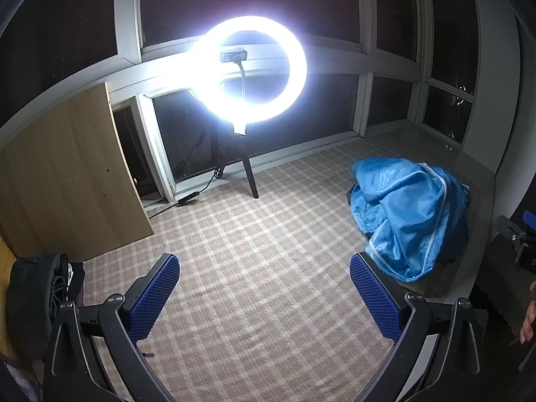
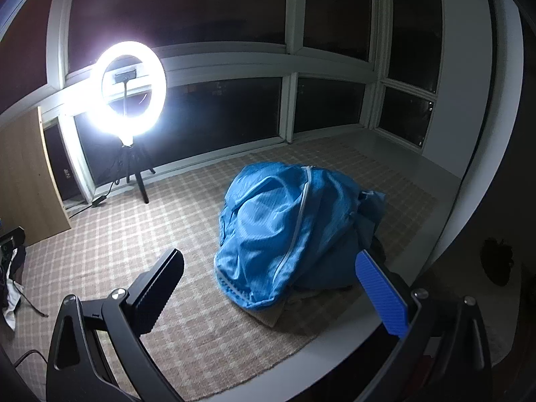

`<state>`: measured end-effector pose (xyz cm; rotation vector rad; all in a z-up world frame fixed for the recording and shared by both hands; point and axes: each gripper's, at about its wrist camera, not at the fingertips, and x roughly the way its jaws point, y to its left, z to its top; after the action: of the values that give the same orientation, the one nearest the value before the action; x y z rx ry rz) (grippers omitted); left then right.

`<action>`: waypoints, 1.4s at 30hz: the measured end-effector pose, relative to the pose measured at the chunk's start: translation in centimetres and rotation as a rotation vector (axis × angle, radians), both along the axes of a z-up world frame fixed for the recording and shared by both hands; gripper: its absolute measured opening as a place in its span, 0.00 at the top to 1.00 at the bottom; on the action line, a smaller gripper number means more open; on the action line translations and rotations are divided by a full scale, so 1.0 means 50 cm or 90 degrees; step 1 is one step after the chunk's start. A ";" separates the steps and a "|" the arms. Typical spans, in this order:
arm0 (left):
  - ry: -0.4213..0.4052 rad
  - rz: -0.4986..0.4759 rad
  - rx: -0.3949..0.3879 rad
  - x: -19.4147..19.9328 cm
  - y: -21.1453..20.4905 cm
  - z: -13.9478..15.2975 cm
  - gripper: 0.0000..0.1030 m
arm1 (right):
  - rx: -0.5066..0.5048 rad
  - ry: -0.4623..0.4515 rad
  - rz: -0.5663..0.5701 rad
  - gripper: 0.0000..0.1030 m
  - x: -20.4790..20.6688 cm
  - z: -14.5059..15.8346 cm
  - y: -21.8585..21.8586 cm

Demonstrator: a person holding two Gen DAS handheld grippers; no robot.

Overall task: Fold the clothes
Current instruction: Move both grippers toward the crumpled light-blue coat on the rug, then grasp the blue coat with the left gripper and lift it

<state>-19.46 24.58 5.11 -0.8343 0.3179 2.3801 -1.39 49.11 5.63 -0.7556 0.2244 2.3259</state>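
A crumpled blue jacket [image 1: 408, 214] with a pale zip lies in a heap on the checked cloth [image 1: 261, 234]. In the left wrist view it sits ahead and to the right of my left gripper [image 1: 264, 264], which is open and holds nothing. In the right wrist view the jacket [image 2: 284, 231] lies straight ahead, just beyond and between the fingers of my right gripper [image 2: 271, 261]. That gripper is open too, with nothing in it. Darker clothes seem to lie under the heap, but I cannot make them out.
A lit ring light [image 1: 251, 70] on a black tripod stands at the far edge, its cable trailing left. A wooden board [image 1: 67, 181] leans at the left. Dark clothes [image 1: 37, 298] lie at the left edge. Windows close off the back. A hand [image 1: 529, 315] shows at the right.
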 end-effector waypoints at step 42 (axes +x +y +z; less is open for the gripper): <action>-0.154 -0.156 -0.091 0.049 0.497 -0.162 0.01 | -0.094 -0.011 -0.015 0.00 0.021 -0.127 0.479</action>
<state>-16.99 49.41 -2.99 -1.0714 0.4662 2.0237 -0.33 73.06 -0.72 -0.8401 0.3986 2.2975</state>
